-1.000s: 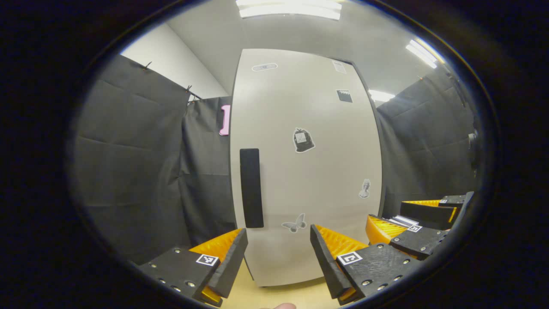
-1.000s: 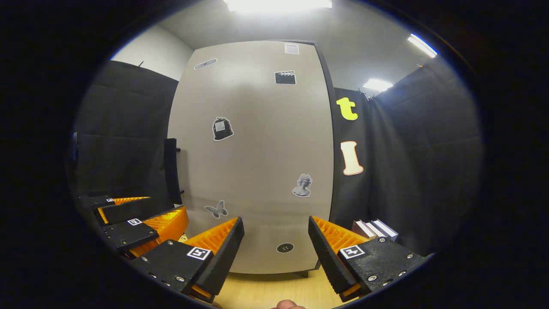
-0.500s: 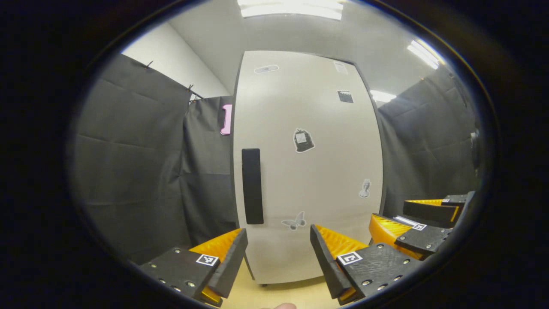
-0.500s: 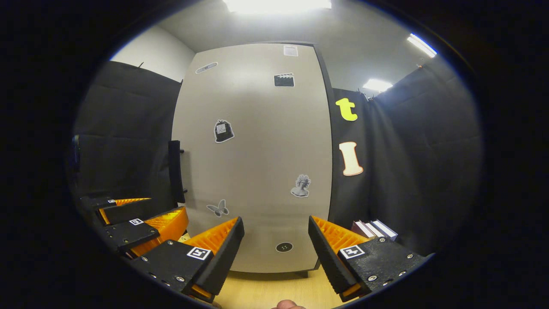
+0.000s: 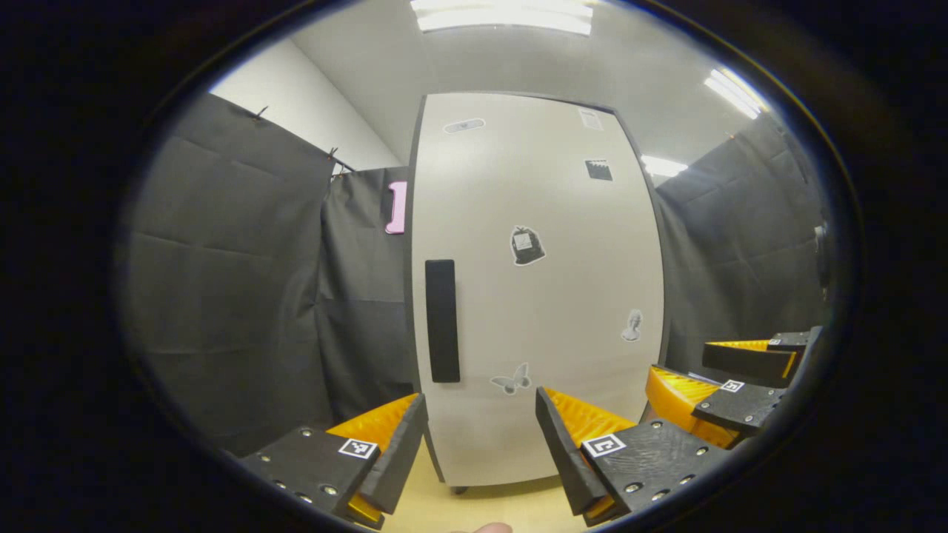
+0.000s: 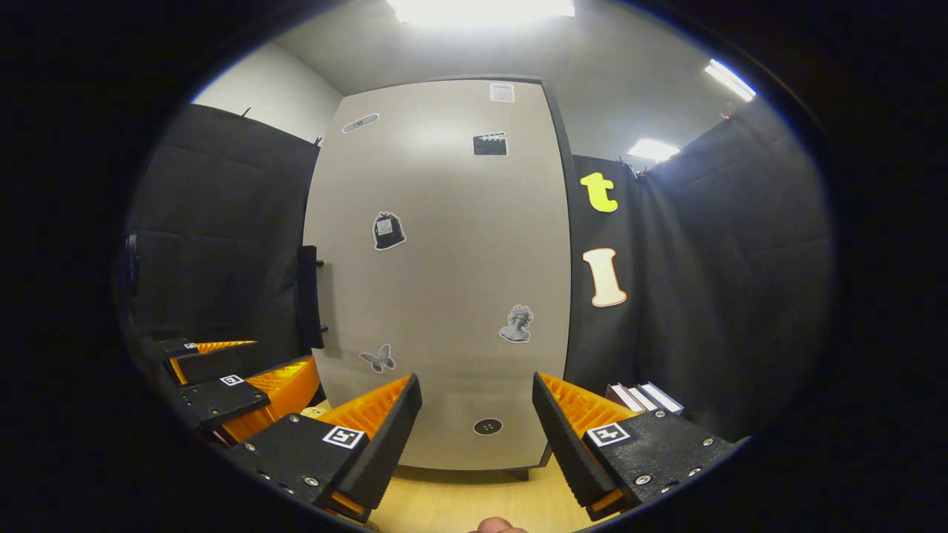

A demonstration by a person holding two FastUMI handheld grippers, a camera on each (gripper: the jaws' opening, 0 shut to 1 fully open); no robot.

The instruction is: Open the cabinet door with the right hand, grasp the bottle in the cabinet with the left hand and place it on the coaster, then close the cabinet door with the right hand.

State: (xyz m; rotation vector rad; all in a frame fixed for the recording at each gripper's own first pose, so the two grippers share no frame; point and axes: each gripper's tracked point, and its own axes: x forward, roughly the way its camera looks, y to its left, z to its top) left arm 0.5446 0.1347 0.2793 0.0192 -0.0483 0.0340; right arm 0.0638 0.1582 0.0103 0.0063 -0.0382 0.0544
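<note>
The cabinet door [image 5: 541, 296] stands upright and closed straight ahead of both grippers, its long axis vertical, and it carries several stickers. Its dark bar handle [image 5: 442, 320] runs vertically along the door's left edge. The left gripper [image 5: 481, 444] is held level, pointing at the lower door, jaws wide apart and holding nothing. The right gripper [image 6: 474, 437] likewise faces the lower door, level, jaws apart and empty, clear of the handle. In the right gripper view, books [image 6: 644, 397] lie on the wooden tabletop [image 6: 459, 503] to the cabinet's right.
</note>
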